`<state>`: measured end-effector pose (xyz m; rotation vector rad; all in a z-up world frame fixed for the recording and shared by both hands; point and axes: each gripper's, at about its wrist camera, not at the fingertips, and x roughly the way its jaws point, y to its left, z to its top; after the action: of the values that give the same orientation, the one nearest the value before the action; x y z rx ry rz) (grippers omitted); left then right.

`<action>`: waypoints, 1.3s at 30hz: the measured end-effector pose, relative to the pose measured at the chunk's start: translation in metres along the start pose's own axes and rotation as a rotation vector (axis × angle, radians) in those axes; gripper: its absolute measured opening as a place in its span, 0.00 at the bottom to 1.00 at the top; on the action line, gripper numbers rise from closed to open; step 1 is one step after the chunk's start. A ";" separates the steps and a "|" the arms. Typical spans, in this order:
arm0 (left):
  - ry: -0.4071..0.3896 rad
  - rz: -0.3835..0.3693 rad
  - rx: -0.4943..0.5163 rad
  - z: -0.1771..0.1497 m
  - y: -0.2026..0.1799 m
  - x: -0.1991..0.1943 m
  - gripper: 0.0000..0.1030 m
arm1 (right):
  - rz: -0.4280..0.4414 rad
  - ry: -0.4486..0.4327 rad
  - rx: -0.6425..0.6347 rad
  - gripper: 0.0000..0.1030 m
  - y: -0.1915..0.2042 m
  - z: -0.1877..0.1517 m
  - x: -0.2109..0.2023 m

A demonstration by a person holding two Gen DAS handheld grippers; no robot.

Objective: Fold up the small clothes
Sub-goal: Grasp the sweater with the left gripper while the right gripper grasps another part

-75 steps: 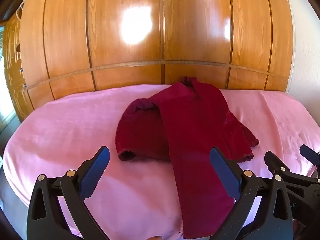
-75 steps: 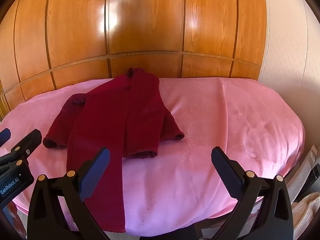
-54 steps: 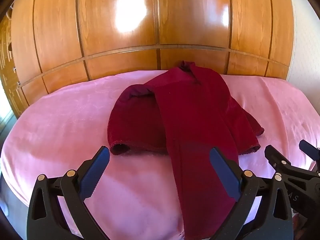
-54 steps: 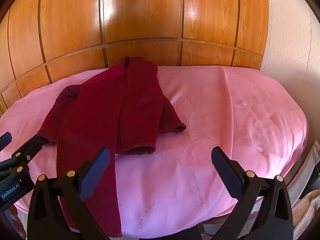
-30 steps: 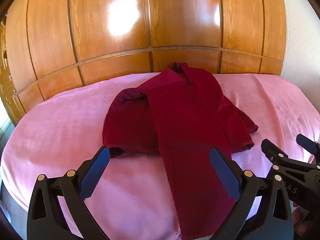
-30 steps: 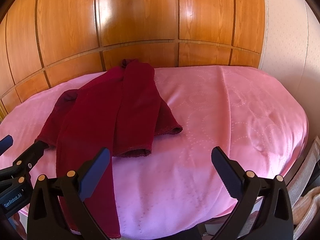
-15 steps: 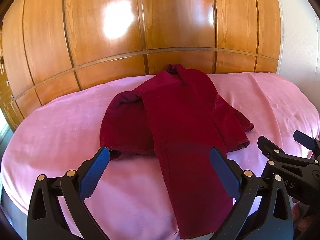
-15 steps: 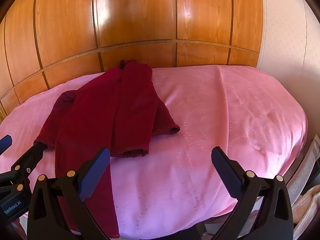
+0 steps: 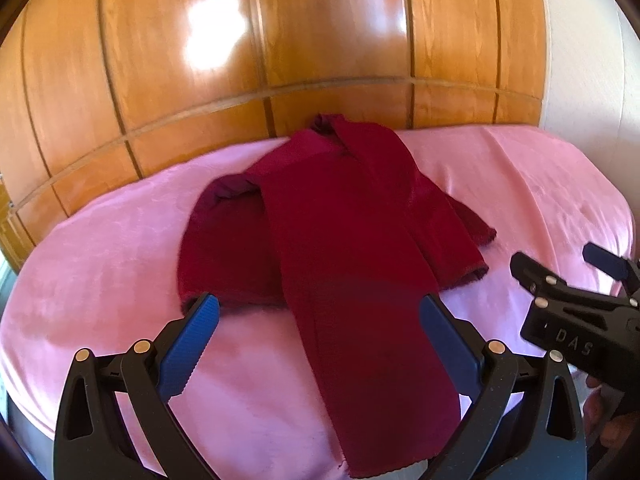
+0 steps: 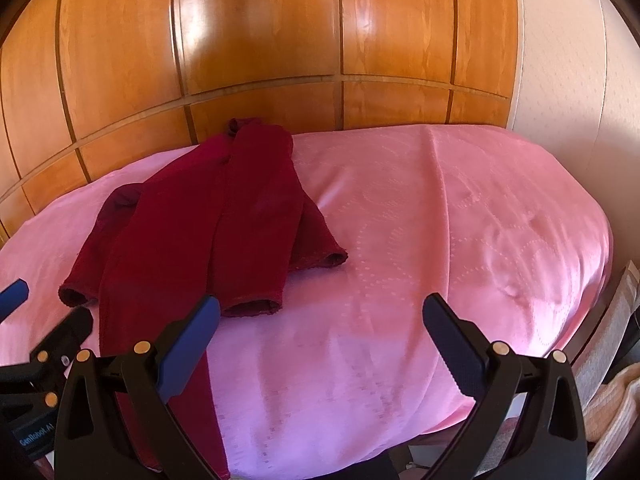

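A dark red garment (image 9: 344, 240) lies partly folded on the pink sheet (image 10: 440, 240) of the bed, near the wooden panelling (image 9: 320, 40). The left tool (image 9: 316, 336) and right tool (image 10: 320, 336) hover over its near edge, both wide open and empty.

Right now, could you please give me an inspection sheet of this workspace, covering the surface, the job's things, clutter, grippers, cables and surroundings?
Surface: pink patterned bedspread, smooth, a few light creases at the right.
Job's things: dark red knitted garment, lying flat, part folded; one long strip reaches the near edge of the bedspread.
Clutter: nothing seen on the bedspread.
Grippers: left gripper open, fingers astride the garment's long strip, not touching it; right gripper open, over bare bedspread, holding nothing.
Cables: nothing seen.
Surroundings: glossy wooden panelled wall behind; pale cream wall at right; peach-coloured fabric low beside the bed.
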<state>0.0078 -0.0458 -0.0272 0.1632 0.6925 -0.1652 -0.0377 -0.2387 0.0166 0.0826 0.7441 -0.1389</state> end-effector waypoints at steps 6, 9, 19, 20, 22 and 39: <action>0.105 -0.085 0.141 -0.009 -0.023 0.026 0.92 | -0.041 0.015 0.042 0.98 -0.022 0.005 0.011; 0.163 -0.133 0.249 -0.020 -0.039 0.041 0.75 | -0.061 0.026 0.063 0.98 -0.034 0.008 0.017; 0.129 -0.158 0.389 -0.051 -0.062 0.055 0.20 | 0.136 0.103 0.081 0.93 -0.033 0.026 0.052; 0.124 -0.160 0.382 -0.049 -0.058 0.052 0.11 | 0.159 0.115 0.077 0.84 -0.030 0.028 0.057; 0.127 -0.229 0.302 -0.041 -0.040 0.047 0.07 | 0.211 0.149 0.068 0.73 -0.019 0.032 0.071; -0.153 -0.254 -0.445 0.077 0.226 -0.006 0.04 | 0.272 0.133 -0.150 0.07 -0.003 0.083 0.084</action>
<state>0.0974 0.1592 0.0563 -0.3622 0.5806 -0.2593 0.0785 -0.2602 0.0199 0.0493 0.8657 0.1832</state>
